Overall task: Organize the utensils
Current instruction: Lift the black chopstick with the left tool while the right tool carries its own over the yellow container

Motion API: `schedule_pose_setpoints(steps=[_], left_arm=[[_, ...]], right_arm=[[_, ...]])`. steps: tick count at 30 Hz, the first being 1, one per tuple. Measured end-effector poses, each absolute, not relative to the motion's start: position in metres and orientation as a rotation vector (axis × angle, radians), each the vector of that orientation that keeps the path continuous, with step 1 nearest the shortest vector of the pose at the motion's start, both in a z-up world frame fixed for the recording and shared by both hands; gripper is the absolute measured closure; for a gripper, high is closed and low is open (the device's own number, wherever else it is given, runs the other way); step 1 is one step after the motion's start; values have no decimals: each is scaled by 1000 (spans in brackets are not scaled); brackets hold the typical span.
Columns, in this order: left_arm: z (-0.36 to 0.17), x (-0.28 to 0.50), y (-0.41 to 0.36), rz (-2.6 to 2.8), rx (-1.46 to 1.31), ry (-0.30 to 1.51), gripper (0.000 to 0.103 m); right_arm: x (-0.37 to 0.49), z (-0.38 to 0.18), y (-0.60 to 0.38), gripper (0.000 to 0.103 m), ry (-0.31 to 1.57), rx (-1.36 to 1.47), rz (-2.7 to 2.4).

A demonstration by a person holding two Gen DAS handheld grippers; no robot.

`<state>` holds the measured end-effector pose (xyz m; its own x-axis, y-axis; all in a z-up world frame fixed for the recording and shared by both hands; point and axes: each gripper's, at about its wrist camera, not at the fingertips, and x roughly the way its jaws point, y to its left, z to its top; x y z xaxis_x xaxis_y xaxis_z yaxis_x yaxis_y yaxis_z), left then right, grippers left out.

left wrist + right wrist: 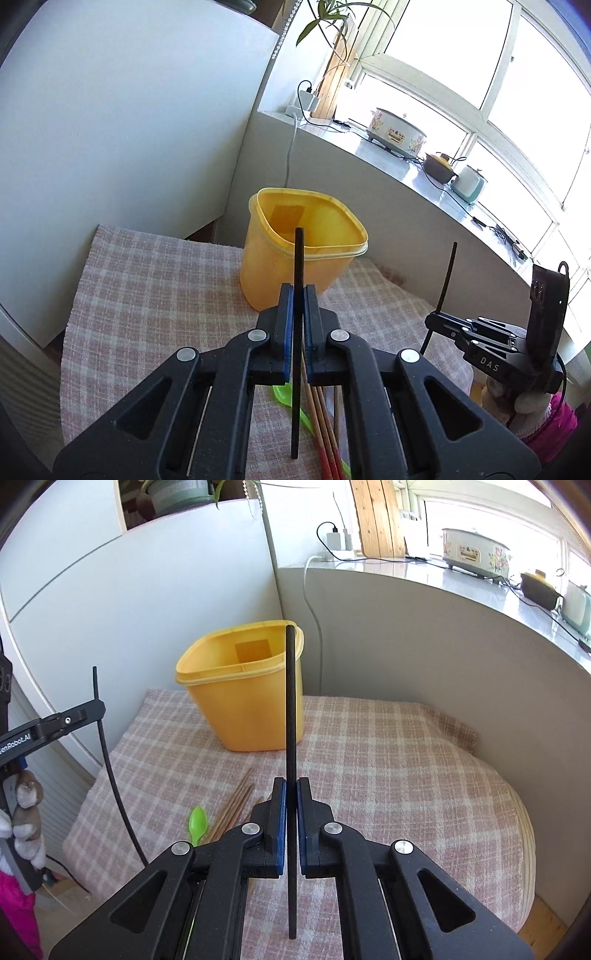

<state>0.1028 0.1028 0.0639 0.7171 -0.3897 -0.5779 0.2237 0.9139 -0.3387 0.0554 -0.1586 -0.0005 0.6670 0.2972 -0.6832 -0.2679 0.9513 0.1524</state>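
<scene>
Chopsticks (pixel 233 805), slim wooden rods, lie beside glossy green spoon (pixel 198 823).

The left gripper (pixel 298 295) covers the middle of the wooden chopsticks (pixel 325 424) and most of the green spoon (pixel 286 391) in the left wrist view; their red ends run off the bottom edge; the right gripper (pixel 290 790) hides the near ends of those chopsticks (pixel 236 801) and the spoon's (pixel 198 821) handle in the right wrist view; the floor of the yellow container (pixel 243 698) is hidden by its front wall; the window (pixel 517 66) is blown out to white.
</scene>
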Motion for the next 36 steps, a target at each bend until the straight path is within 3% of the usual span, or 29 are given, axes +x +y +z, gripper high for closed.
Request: schedule_pose_setpoints(steps=[12,36], left_arm=[[121,115,102,-377,-270,561,100],[197,162,128,-333,-334,381,100]], right_arm=[[59,46,-156,99,562,3,273],[95,116,-153,99,429,86,315]])
